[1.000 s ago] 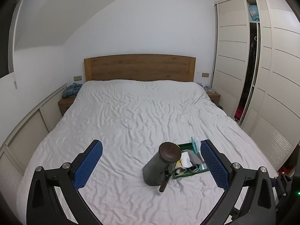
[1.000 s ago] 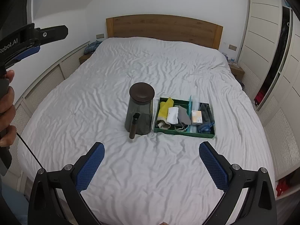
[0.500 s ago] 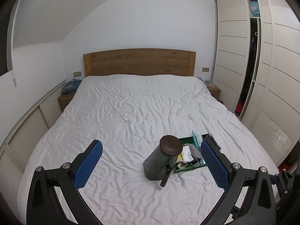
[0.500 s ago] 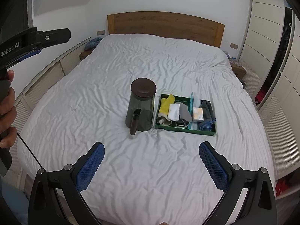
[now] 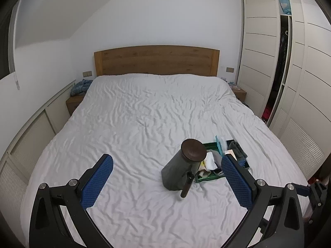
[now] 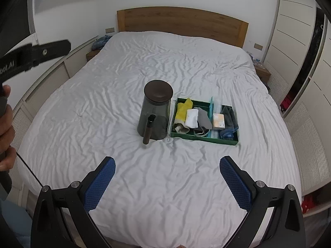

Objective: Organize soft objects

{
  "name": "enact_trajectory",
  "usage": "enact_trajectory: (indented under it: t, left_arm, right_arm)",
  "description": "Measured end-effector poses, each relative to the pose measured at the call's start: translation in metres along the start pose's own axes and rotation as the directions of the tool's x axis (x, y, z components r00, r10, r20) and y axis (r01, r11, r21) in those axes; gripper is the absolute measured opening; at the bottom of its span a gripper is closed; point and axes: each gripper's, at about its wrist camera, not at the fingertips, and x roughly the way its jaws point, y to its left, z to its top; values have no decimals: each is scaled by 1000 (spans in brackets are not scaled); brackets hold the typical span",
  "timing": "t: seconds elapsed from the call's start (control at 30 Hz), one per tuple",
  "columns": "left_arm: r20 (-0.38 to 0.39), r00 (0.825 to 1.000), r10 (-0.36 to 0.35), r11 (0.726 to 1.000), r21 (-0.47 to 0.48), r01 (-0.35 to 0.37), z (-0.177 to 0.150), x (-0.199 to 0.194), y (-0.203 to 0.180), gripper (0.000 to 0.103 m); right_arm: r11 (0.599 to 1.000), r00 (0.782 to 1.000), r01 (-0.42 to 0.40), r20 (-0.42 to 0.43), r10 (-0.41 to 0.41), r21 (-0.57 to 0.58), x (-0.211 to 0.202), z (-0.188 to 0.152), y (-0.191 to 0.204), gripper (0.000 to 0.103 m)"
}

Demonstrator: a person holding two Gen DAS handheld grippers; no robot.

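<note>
Both views have drawn slightly nearer the green metal tray [image 6: 203, 139] of soft cloths on the white bed [image 6: 157, 66], just beside a dark lidded smoked-glass jug [image 6: 155, 111]; left gripper [image 5: 166, 179] and right gripper [image 6: 167, 180] hover empty, jaws wide apart; approach underway; next, reach down to a cloth.

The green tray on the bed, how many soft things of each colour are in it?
In the green tray, as far as the right wrist view shows:
Yellow cloth: 1
White roll: 1
Grey cloths: 2
Blue cloth: 1
Total: 5. A peach packet lies there too, uncounted.
</note>
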Motion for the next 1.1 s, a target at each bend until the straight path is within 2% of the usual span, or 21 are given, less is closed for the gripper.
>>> enact_trajectory:
  t: [1.1]
  left_arm:
    - [-21, 1000, -20, 1000, 12, 20, -8, 8, 3, 102]
  right_arm:
    - [1000, 1000, -5, -14, 5, -8, 6, 4, -4, 103]
